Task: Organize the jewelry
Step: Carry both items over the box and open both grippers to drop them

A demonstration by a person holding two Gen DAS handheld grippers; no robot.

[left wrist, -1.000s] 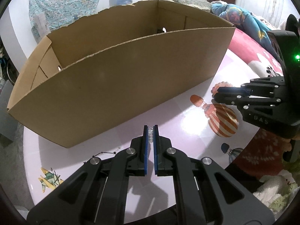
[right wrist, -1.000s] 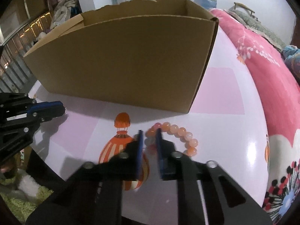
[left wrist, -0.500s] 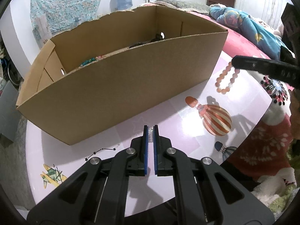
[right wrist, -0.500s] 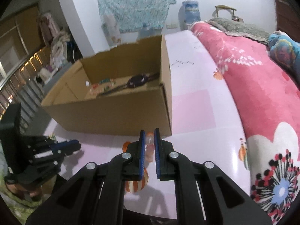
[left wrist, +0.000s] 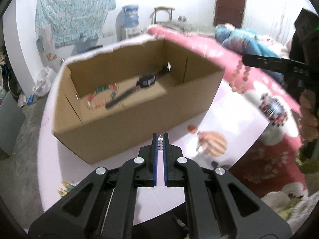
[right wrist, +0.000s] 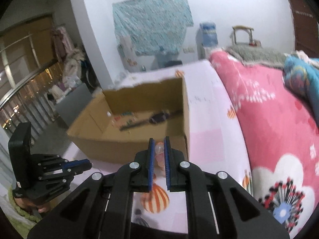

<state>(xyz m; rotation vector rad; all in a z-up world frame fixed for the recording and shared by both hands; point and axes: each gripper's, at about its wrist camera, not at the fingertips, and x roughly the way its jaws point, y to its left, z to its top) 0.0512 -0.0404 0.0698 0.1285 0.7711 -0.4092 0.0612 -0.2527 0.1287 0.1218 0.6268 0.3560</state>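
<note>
Aloft, right claw [right wrist: 159, 155] pinches the pink beaded bracelet [left wrist: 239, 77]; open brown cardboard box [left wrist: 127, 91] lies ahead-left, below. Left claw [left wrist: 160, 145] grips a small silver spring-like piece [left wrist: 160, 143], nearer the box.

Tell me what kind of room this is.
Most likely a bedroom in a home. A pink floral blanket covers what looks like a bed, a water dispenser stands by the far wall, and clothes hang in the left corner. The cardboard box sits on a pink printed sheet.

A pale pink balloon-printed table [left wrist: 235, 123] carries an open cardboard box [left wrist: 139, 123].
</note>
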